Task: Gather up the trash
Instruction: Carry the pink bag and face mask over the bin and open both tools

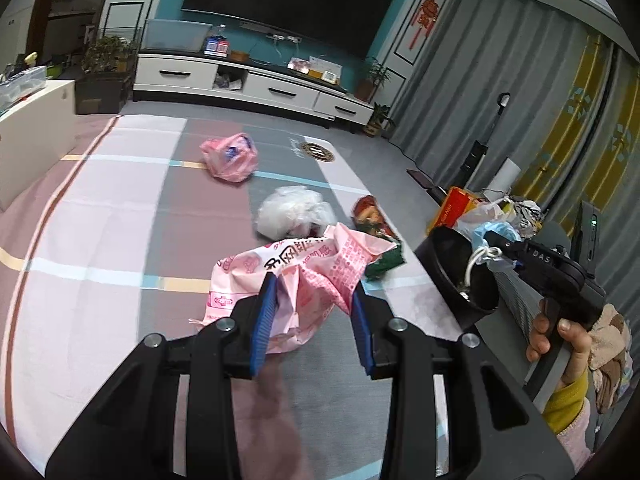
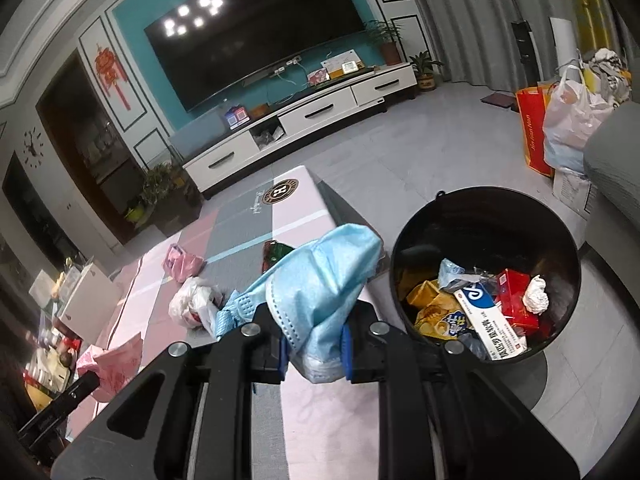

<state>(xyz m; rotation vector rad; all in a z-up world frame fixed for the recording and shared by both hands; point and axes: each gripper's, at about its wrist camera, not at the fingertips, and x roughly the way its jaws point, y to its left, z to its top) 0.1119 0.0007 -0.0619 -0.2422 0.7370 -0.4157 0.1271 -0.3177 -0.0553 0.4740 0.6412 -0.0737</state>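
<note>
Your left gripper [image 1: 314, 312] clamps the pink wrapper [image 1: 296, 280] over the checked cloth [image 1: 100, 220]; your right gripper [image 2: 314, 350] pinches a blue mask [image 2: 320, 276], black bin [image 2: 486, 208] at two o'clock.

A big dark TV [image 2: 256, 40] hangs on a blue-green wall [image 1: 176, 4], and spots of lamp light shine in its screen. Under it stands a long white cabinet [image 2: 304, 120] with drawers. Green plants in pots [image 1: 105, 56] stand near each end. Grey curtains [image 1: 492, 80] cover one side. The floor [image 2: 432, 148] has pale grey tiles.
</note>
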